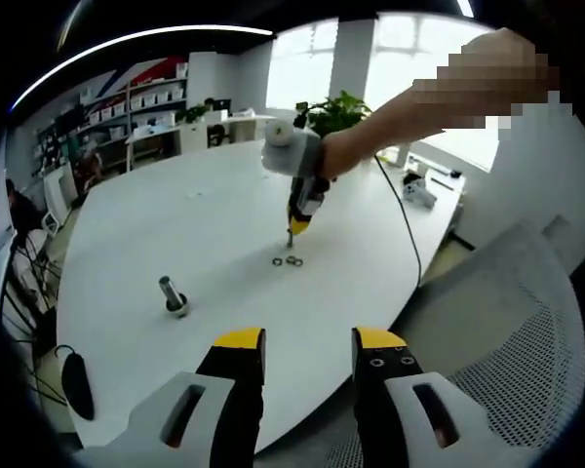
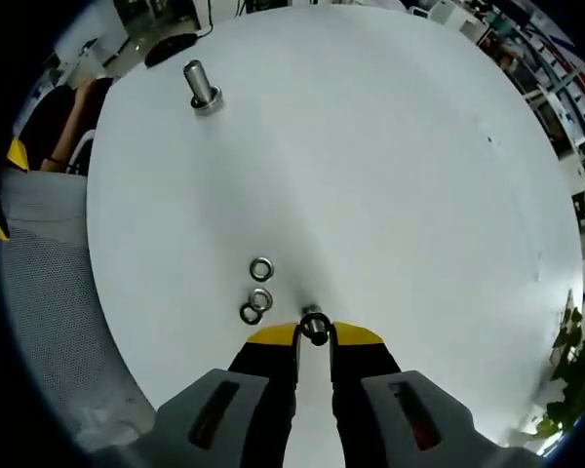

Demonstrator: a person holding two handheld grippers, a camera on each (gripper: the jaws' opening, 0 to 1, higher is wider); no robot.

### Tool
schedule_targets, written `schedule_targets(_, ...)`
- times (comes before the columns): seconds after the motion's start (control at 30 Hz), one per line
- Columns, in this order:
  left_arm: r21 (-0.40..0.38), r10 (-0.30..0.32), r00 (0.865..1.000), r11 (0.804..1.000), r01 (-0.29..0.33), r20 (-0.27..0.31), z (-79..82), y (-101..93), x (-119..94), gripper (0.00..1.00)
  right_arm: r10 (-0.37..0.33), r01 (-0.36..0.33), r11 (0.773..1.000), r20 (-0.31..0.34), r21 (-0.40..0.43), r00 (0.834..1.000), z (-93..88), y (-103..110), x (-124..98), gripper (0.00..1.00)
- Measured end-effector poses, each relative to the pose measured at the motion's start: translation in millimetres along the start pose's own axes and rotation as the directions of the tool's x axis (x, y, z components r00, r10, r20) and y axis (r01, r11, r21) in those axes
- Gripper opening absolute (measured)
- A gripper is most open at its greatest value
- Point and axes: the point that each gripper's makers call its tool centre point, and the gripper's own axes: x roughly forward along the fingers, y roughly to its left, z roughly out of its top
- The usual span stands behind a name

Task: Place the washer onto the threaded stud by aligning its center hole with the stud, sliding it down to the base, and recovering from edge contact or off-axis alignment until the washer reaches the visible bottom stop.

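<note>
White round table (image 2: 419, 175), office shelving (image 1: 136, 102) behind.

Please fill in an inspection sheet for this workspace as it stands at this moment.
Surface: round white table, mostly bare.
Job's things: upright silver threaded stud on its base, no washer on it; three loose silver metal washers on the table; a fourth washer at the right gripper's tips.
Clutter: small white device at the far edge.
Grippers: right gripper shut on the fourth washer; left gripper open, empty, away from the stud.
Cables: black cable crossing the table.
Surroundings: grey mesh chair, potted plant, shelving.
</note>
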Motion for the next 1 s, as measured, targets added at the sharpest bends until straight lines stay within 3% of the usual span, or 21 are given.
schedule_targets(0.53, -0.009, 0.008, 1.0, 1.0, -0.008, 0.001, -0.2, 1.5, 0.2, 0.33, 0.026, -0.025, 1.0, -0.045, 0.014, 0.999, -10.3, 7.3, 21.0, 0.14)
schedule_targets(1.0, -0.006, 0.001, 1.0, 1.0, -0.001, -0.004, -1.1, 0.0, 1.0, 0.33, 0.018, -0.017, 0.999, -0.025, 0.038, 1.0, -16.2, 5.1, 13.8, 0.18)
